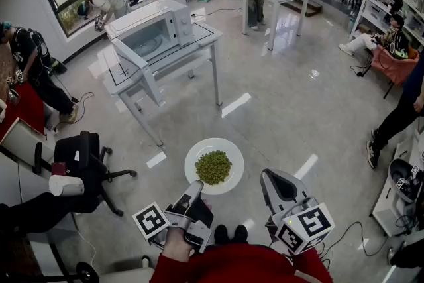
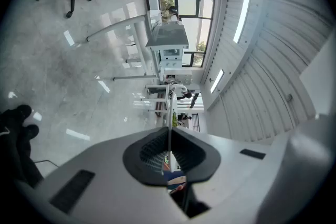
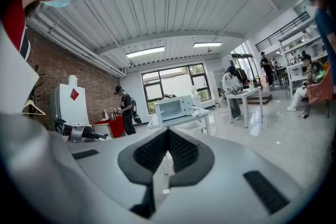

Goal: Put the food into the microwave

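Two grippers in frame, both held low in front of the person, near level.

Left gripper [image 1: 197, 187]: jaws clenched on the near rim of a white plate [image 1: 199, 154]. In the left gripper view the rim runs edge-on as a thin pale line between the pads [image 2: 157, 147], and the whole view is rolled onto its side. Plate is carried out over the floor [image 1: 298, 103], roughly flat.

Food: a heap of green peas [image 1: 213, 167] sits in the middle of the plate, with bare white rim all round it.

Right gripper [image 1: 275, 181]: jaws pressed together, nothing between them. It hangs just right of the plate, apart from it.

Microwave [image 1: 154, 28]: white, on a white-framed table [image 1: 205, 33] well ahead and to the left of the plate. The right gripper view looks toward it, above the closed jaws. Cannot tell whether the door is open.

Black office chair [image 1: 83, 156] stands left of the plate, between the person and the table. Other people are at work around the edges of the room.
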Demonstrator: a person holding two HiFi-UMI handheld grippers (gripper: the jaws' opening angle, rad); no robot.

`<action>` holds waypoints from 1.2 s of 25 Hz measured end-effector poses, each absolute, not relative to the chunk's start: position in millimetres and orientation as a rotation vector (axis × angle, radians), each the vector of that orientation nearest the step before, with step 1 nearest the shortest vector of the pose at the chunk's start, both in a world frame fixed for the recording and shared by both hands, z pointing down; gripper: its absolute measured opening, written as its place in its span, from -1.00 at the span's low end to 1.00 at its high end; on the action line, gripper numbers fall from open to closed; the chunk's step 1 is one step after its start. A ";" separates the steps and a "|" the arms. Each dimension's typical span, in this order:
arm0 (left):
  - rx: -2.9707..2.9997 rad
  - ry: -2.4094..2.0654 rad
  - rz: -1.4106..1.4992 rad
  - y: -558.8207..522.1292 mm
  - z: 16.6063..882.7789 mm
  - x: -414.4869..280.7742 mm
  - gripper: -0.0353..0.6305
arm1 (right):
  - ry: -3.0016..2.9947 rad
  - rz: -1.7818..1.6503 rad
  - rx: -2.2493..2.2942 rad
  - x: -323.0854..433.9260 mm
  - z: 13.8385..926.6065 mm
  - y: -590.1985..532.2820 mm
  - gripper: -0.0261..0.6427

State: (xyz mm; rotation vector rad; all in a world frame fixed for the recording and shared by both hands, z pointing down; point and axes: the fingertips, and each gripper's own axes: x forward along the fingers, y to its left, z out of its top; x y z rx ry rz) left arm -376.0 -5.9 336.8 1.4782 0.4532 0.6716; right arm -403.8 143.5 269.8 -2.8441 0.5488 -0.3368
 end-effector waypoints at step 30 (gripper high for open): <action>1.551 0.438 0.610 31.1 332.2 -341.3 -0.83 | 0.517 -0.377 -2.791 -388.5 287.7 202.2 -0.88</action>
